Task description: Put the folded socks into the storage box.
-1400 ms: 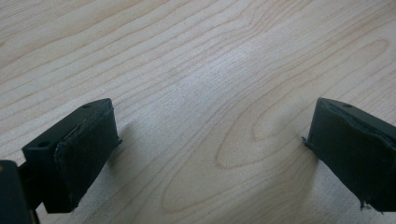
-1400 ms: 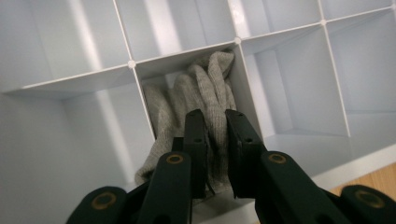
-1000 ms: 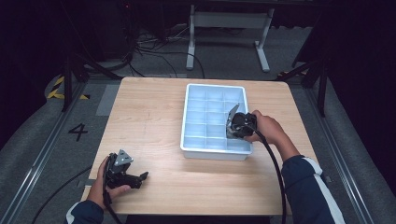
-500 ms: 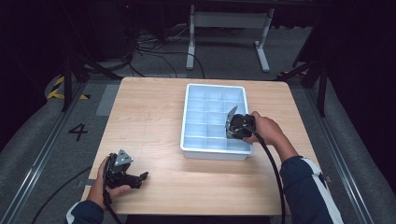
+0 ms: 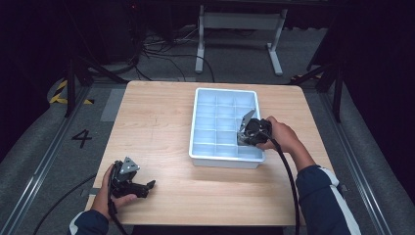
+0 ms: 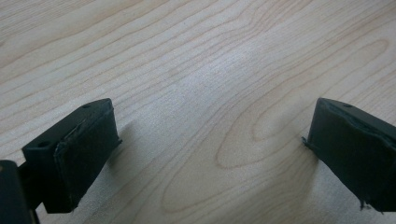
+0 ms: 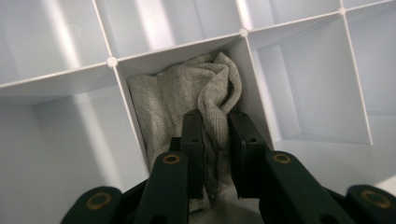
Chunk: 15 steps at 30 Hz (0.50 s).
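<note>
Two grippers are at work over a wooden table point(image 5: 161, 127), well apart from each other. The right gripper point(image 7: 215, 135) reaches down into a white divided tray point(image 5: 198, 142), into one of the compartments along the tray's side nearest that hand. Between its two black jaws sits a fold of a grey knitted cloth point(image 7: 177, 100) — a bunched, sock-like piece that fills the compartment. The jaws stand close together with the fold pinched between the pads; they have just been easing apart a little, yet the cloth is still squeezed between them. Beyond the jaw tips the rest of the cloth rises against the far wall of the compartment, a rolled ridge of it leaning toward the divider corner just ahead. The compartments to either side of the jaws and those farther ahead show bare white floors.

In the high view the right gripper point(image 5: 252, 131) sits over the tray's right part, held by a hand point(image 5: 281, 137) that comes in from a dark sleeve with a white stripe.

The left gripper point(image 5: 128, 178) lies low at the near left corner of the table — its jaws wide apart, with bare wood grain point(image 6: 210, 93) between them and ahead of them.
</note>
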{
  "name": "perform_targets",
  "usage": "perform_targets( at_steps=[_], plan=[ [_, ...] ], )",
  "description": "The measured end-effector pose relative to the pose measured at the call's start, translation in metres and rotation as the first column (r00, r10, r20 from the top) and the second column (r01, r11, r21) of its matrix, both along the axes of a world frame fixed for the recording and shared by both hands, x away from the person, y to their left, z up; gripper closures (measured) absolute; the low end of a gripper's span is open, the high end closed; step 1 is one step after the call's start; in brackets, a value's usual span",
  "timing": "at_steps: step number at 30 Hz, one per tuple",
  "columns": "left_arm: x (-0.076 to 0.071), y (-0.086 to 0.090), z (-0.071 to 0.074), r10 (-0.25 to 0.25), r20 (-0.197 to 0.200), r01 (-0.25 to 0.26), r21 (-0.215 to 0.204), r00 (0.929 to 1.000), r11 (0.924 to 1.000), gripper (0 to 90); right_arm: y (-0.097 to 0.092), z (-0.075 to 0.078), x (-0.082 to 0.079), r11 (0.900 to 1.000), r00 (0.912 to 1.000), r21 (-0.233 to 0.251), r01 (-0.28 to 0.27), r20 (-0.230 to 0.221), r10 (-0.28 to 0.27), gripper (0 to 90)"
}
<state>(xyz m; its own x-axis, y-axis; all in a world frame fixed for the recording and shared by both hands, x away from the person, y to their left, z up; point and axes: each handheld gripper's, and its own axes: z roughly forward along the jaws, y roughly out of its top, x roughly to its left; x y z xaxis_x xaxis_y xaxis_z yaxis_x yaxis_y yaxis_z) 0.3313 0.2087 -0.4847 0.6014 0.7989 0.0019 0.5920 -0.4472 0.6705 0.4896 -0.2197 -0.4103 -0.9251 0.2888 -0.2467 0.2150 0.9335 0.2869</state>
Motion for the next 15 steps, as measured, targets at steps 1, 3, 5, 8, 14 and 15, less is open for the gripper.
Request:
perform_targets(
  at_steps=[1,3,5,8,14,15],
  plan=[
    [0.000,0.000,0.000,0.000,0.000,0.000,0.000,1.0000,1.0000,2.1,-0.001,0.001,0.000,0.9999,1.0000,0.010,0.000,0.003,0.000,76.6],
    [0.000,0.000,0.000,0.000,0.000,0.000,0.000,1.0000,1.0000,2.1,-0.002,0.003,-0.001,0.9995,0.9999,0.030,0.010,0.009,-0.010,76.1],
    [0.000,0.000,0.000,-0.001,-0.001,0.001,0.000,1.0000,1.0000,2.1,-0.005,0.005,-0.002,0.9989,0.9999,0.046,0.009,0.011,-0.009,75.9],
    [0.000,0.000,0.000,0.000,0.000,0.000,0.000,1.0000,1.0000,2.1,-0.008,0.009,-0.004,0.9976,0.9998,0.069,0.007,0.019,-0.008,75.4],
    [0.000,0.000,0.000,0.000,0.000,0.000,0.000,1.0000,1.0000,2.1,-0.012,0.016,-0.008,0.9940,0.9993,0.109,0.005,0.035,-0.009,72.7],
    [0.000,0.000,0.000,0.000,0.000,0.000,0.000,1.0000,1.0000,2.1,-0.013,0.017,-0.010,0.9928,0.9991,0.120,0.010,0.040,-0.015,71.0]
  ],
)
